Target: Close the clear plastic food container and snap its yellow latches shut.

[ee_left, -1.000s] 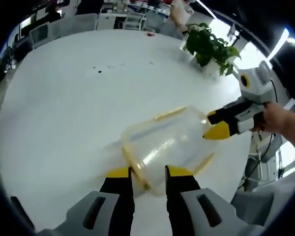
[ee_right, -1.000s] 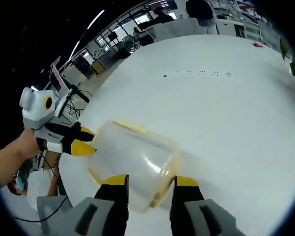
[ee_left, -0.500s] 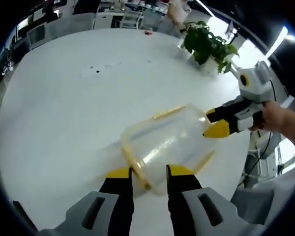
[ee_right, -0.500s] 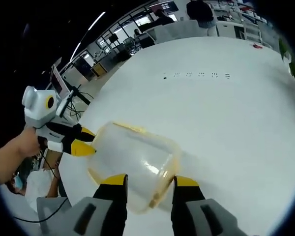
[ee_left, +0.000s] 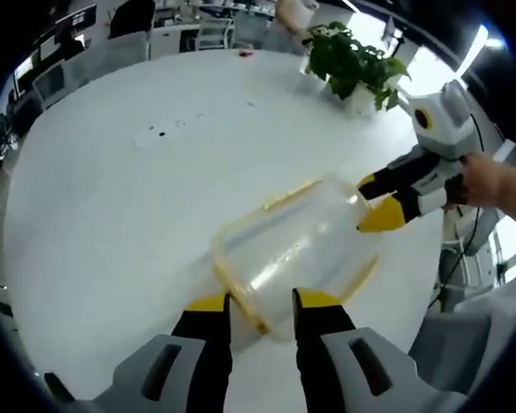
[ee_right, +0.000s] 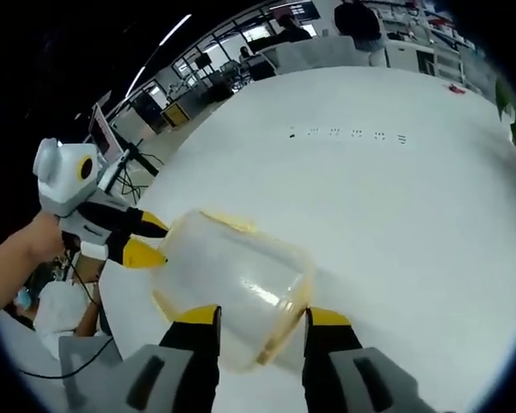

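Observation:
The clear plastic container with yellow latches lies on its side just above the white table. My left gripper is shut on its near end, jaws either side of a yellow latch. The right gripper comes in from the right and grips the far end. In the right gripper view the same container sits between my right gripper jaws, with a yellow latch at its near rim. The left gripper holds the opposite end there.
A potted green plant stands at the table's far right edge. Chairs and desks line the room beyond the table. A person's hand holds the right gripper; another hand holds the left one.
Both views have shifted slightly with the hands. The container stays held between the two grippers in the same way.

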A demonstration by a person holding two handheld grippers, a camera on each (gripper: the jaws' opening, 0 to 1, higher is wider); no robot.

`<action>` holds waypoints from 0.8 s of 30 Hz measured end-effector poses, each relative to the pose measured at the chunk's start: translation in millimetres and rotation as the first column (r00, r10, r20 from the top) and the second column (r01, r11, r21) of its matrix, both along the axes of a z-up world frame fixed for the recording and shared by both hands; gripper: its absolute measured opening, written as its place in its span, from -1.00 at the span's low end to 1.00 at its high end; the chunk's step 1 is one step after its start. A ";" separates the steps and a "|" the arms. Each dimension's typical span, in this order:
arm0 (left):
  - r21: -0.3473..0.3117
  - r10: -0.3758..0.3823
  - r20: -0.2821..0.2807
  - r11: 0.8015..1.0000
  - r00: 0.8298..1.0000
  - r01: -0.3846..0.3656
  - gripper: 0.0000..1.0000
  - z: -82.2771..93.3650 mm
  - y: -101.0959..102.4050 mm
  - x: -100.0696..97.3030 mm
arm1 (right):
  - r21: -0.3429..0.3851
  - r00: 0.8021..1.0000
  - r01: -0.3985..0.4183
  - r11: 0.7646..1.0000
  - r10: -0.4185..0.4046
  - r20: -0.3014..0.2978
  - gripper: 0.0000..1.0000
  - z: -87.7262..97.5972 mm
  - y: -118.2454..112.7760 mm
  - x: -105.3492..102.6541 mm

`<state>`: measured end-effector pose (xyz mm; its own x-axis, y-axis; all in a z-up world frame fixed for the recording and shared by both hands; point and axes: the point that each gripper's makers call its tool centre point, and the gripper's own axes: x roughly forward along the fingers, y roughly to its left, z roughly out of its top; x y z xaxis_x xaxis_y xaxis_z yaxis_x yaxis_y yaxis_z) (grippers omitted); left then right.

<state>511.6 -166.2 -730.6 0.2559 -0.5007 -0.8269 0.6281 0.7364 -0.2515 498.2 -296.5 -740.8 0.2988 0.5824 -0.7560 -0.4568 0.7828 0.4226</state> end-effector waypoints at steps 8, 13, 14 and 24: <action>0.007 -0.025 0.012 1.000 1.000 0.025 -0.47 -0.1 -1.8 2.0 | -0.031 0.998 -0.058 0.998 0.059 0.009 -0.33 2.3 -3.4 -0.6; 0.039 -0.087 0.013 0.995 0.996 0.086 -0.48 0.0 0.0 0.5 | -0.066 0.995 -0.100 0.993 0.102 0.023 -0.36 6.2 -5.6 -0.4; 0.045 -0.098 0.017 0.994 0.995 0.097 -0.49 0.2 0.9 0.4 | -0.067 0.994 -0.105 0.992 0.106 0.023 -0.37 6.4 -6.7 1.0; 0.104 -0.200 0.023 0.975 0.980 0.197 -0.45 6.2 0.6 -0.8 | -0.152 0.968 -0.242 0.958 0.250 0.035 -0.39 5.1 -15.5 -6.0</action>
<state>510.8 -165.6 -724.4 0.1878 -0.4590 -0.8684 0.7708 0.6168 -0.1593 492.2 -312.0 -735.7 0.2022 0.5277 -0.8250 -0.6615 0.6948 0.2822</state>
